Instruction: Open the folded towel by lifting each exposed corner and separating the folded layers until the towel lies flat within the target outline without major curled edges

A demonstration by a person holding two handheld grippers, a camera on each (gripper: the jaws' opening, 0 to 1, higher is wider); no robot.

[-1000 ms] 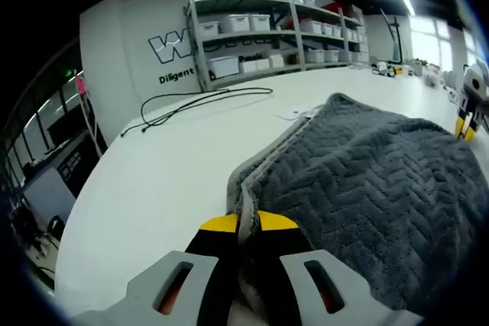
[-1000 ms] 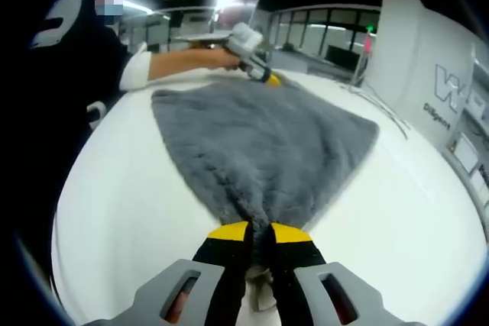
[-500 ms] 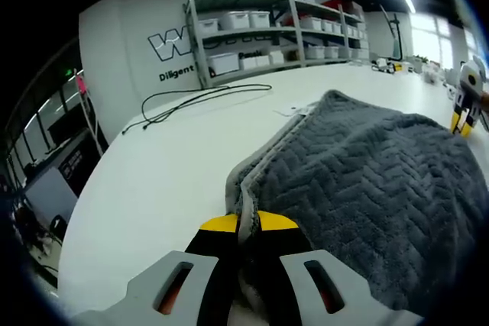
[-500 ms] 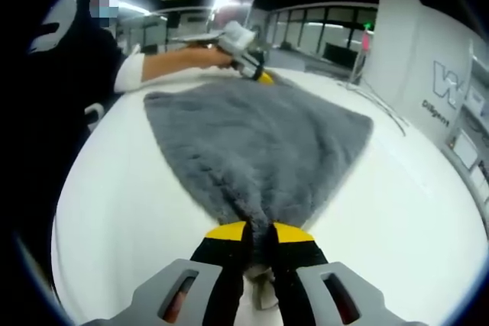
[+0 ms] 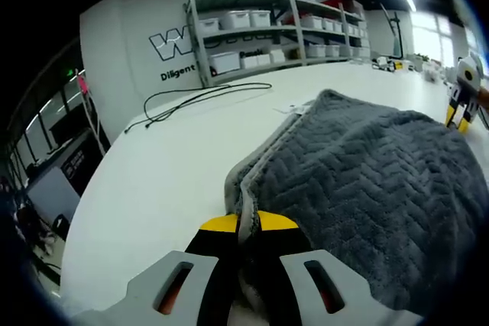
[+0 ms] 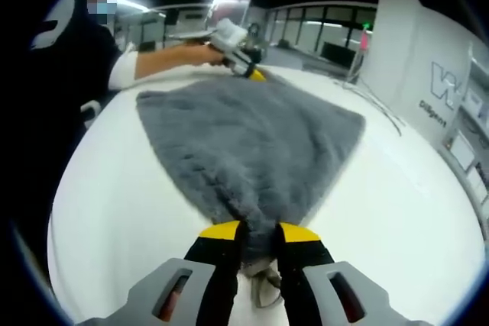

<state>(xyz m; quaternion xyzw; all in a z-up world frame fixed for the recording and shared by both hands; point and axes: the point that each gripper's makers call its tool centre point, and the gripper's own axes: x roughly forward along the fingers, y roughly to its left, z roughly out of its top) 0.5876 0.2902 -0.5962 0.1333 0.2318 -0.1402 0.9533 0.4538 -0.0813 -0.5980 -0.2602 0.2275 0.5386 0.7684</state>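
A grey towel [image 5: 367,181] with a herringbone weave lies spread over the white table [image 5: 153,173]. My left gripper [image 5: 243,223] is shut on its near corner, the edge pinched between the yellow-tipped jaws. The right gripper [image 5: 461,112] shows small at the towel's far right end. In the right gripper view the towel [image 6: 252,135] fans out away from me, and my right gripper [image 6: 260,233] is shut on its gathered corner. At the opposite corner the left gripper [image 6: 243,57], held by a person's hand [image 6: 195,54], grips the towel.
A black cable [image 5: 206,97] trails over the table beyond the towel. Shelves with white bins [image 5: 260,28] stand against the back wall. The person's dark-clothed body [image 6: 69,74] fills the table's left side in the right gripper view. Bare table [image 6: 412,204] lies right of the towel.
The towel has been drawn slightly wider and flatter between the two grippers. Both keep their hold on the corners, and the views have shifted only a little.
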